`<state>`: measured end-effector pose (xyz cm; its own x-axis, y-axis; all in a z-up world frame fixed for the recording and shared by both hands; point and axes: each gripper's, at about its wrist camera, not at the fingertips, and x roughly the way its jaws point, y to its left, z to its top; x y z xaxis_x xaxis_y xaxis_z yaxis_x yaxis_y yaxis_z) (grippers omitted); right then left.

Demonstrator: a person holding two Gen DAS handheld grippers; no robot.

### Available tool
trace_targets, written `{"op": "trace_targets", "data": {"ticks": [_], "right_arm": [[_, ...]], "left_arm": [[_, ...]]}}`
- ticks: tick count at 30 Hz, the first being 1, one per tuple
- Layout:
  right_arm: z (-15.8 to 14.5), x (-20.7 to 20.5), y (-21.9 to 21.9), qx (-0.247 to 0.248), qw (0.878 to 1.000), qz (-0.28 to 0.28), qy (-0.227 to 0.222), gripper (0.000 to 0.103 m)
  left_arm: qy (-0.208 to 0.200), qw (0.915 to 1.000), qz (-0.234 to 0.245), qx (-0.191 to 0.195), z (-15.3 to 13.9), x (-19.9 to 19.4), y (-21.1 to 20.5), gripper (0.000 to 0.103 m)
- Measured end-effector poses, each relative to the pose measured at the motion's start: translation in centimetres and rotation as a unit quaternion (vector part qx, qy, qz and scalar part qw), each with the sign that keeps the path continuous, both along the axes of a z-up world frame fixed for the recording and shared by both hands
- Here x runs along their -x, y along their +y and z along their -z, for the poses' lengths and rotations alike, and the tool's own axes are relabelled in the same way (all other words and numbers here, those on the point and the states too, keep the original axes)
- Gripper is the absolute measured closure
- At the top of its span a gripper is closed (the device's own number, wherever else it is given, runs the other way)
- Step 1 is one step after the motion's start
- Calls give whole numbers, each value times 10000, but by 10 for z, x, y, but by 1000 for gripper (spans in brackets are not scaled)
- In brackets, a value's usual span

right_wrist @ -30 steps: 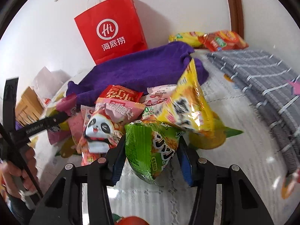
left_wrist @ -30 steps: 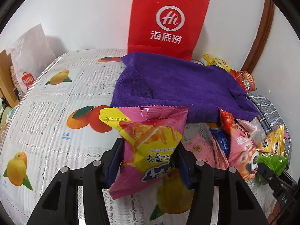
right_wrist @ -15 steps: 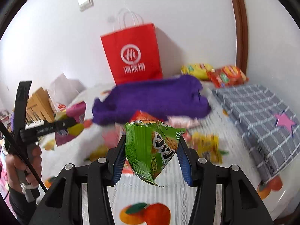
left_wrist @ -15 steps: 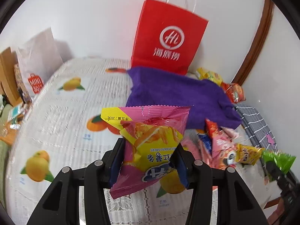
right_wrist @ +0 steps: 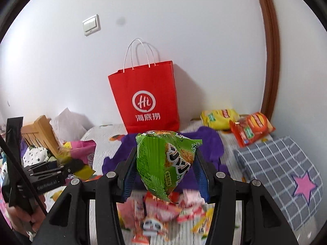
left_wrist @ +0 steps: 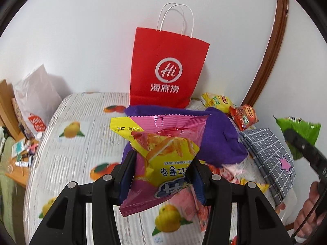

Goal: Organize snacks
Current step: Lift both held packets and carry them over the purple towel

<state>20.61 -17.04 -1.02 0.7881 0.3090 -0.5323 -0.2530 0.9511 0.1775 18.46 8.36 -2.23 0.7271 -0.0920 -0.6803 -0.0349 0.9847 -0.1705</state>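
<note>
Left gripper (left_wrist: 162, 175) is clamped on a pink and yellow sweet potato sticks packet (left_wrist: 161, 153), pinched around its lower half, so most of the bag flops up above the pads. Right gripper (right_wrist: 165, 175) is closed on a green snack packet (right_wrist: 165, 163), held up off the table (left_wrist: 77, 153). Both packets sit in the air in front of the red Haidilao paper bag (right_wrist: 145, 98) at the wall, with the purple towel (left_wrist: 220, 140) between. My worry: slick puffy foil can squirt out of 2 flat pads, and the bag's mouth looks narrow, so a packet could catch the rim or handles and tip the whole thing. The leftover snack pile (right_wrist: 161, 216) below looks easy to scatter too
</note>
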Motion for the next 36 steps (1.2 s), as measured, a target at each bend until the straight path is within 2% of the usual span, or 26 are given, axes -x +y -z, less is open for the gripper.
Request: {"op": "trace_targets", "data": {"ticks": [4, 7, 10, 14, 19, 23, 27, 29, 33, 36], "right_arm": [[-13, -37, 12, 138, 9999, -24, 50, 52], [-21, -62, 12, 1, 9998, -39, 211, 52], [-30, -84, 14, -135, 9996, -189, 179, 52], [-28, -117, 23, -56, 9992, -255, 295, 52], [-9, -154, 27, -212, 9962, -403, 736, 52], [20, -182, 28, -170, 9938, -341, 1047, 52], [49, -210, 25, -407, 9836, -340, 1726, 52], [59, -215, 24, -487, 9811, -425, 1822, 52], [75, -223, 27, -149, 9793, -347, 1991, 52], [90, -230, 24, -96, 9709, -507, 2339, 52]], "left_arm": [[1, 10000, -1, 36, -11, -25, -1, 55], [16, 10000, -27, -6, -19, -46, -2, 55], [-14, 10000, -83, -52, -26, -67, -2, 55], [-3, 9999, -156, -60, -27, -94, 1, 55], [123, 9997, -203, -92, -13, -132, 4, 55], [273, 9993, -241, -34, 11, -150, 8, 55], [554, 9982, -231, -14, 30, -164, 12, 55], [587, 9980, -249, 60, 35, -168, 15, 55], [672, 9973, -286, -1, 42, -174, 16, 55], [773, 9965, -317, 74, 48, -178, 20, 55]]}}
